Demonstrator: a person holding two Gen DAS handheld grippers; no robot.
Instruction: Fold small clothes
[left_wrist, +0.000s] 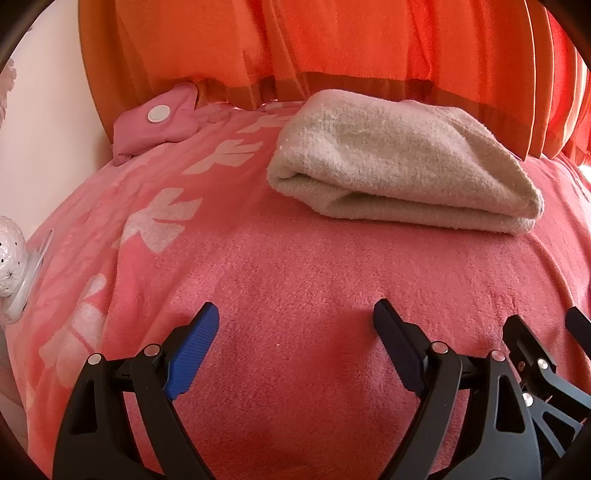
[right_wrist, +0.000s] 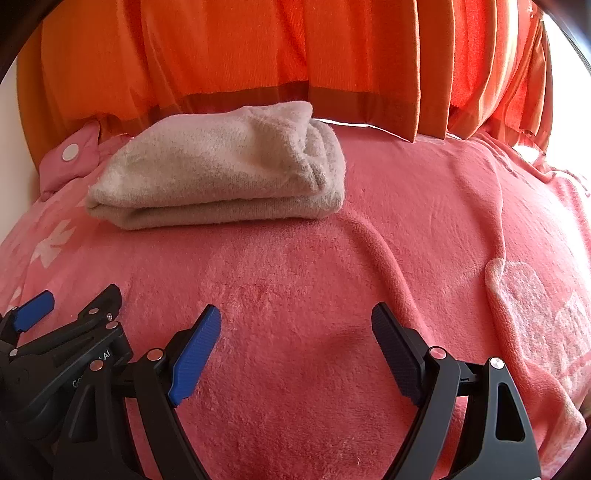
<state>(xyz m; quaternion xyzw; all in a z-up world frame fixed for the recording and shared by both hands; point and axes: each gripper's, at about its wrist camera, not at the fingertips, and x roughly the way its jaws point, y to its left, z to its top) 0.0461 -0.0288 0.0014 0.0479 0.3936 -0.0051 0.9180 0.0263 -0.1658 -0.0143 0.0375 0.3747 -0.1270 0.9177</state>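
Nearest to us, our left claw (left_wrist: 291, 325) is spread wide with nothing between its jaws; one blue ribbed pad and one dark pad hover just over the pink blanket (left_wrist: 295, 266). Our right claw (right_wrist: 295, 325) is spread just as wide and is likewise empty, low above the same fleece. The two claws sit side by side: the right one shows at the right edge of the left wrist view, and the left one at the lower left of the right wrist view.

Past the fingertips the blanket runs on bare, with pale flower shapes along its left side and a faint white print (right_wrist: 535, 295) toward the right, where the fleece ridges into soft wrinkles.

Farther back lies the folded beige garment (left_wrist: 402, 158), a fuzzy, thick bundle resting flat on the blanket, its layered edges turned toward us, well apart from both claws.

To its left, at the blanket's far edge, sits a small pink pouch (left_wrist: 155, 125) with a white round button. Behind everything hangs an orange curtain (left_wrist: 332, 40), its hem just behind the garment.
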